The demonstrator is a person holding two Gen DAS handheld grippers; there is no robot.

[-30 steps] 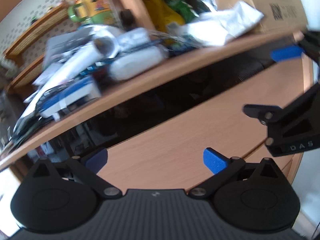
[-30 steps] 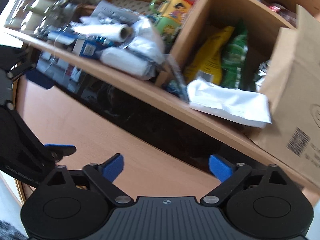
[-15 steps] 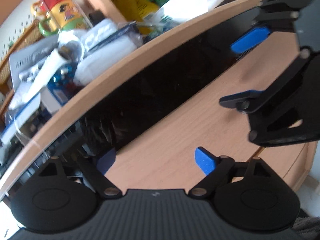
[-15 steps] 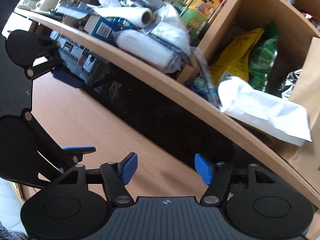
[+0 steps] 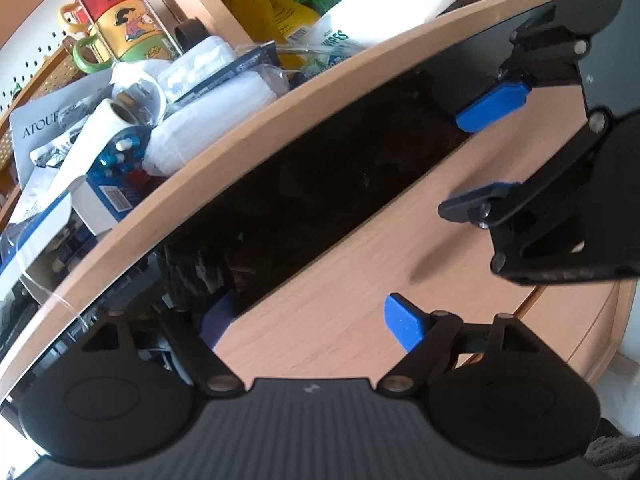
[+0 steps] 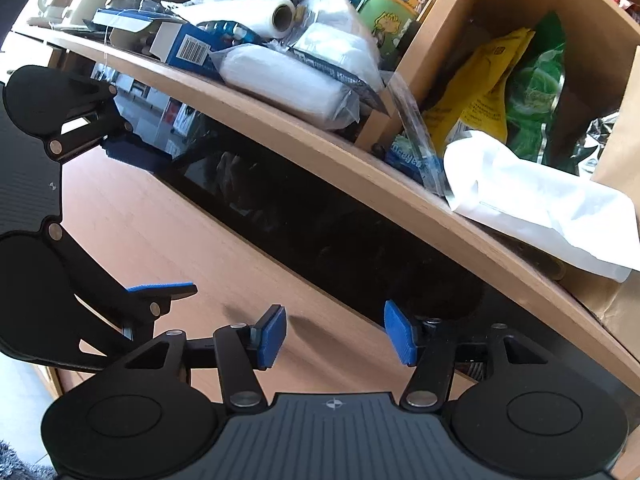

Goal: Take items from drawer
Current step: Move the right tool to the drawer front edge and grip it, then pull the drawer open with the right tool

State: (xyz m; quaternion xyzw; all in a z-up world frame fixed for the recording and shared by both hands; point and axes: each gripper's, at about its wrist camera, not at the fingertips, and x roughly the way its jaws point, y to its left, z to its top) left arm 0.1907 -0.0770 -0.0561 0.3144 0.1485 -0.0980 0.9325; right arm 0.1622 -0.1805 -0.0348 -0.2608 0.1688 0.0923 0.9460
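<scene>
A wooden drawer front (image 5: 360, 280) (image 6: 168, 240) sits below a wooden shelf edge (image 5: 240, 152) (image 6: 320, 148), with a dark gap (image 5: 320, 184) (image 6: 328, 232) between them whose contents I cannot make out. My left gripper (image 5: 308, 320) is open and empty, its left pad at the gap and its right pad over the drawer front. My right gripper (image 6: 336, 338) is open and empty, close over the drawer front by the gap. Each gripper shows in the other's view, the right one (image 5: 492, 148) and the left one (image 6: 144, 216).
The shelf above holds clutter: a plastic-film roll (image 6: 256, 14), white packets (image 6: 288, 76), a blue box (image 6: 188, 46), stacked cartoon mugs (image 5: 124, 24), yellow and green snack bags (image 6: 500, 80), a white bag (image 6: 540, 200) and a cardboard box (image 6: 624, 148).
Both grippers have moved closer to the drawer front and the dark gap. The right gripper's jaws have narrowed somewhat but stay open.
</scene>
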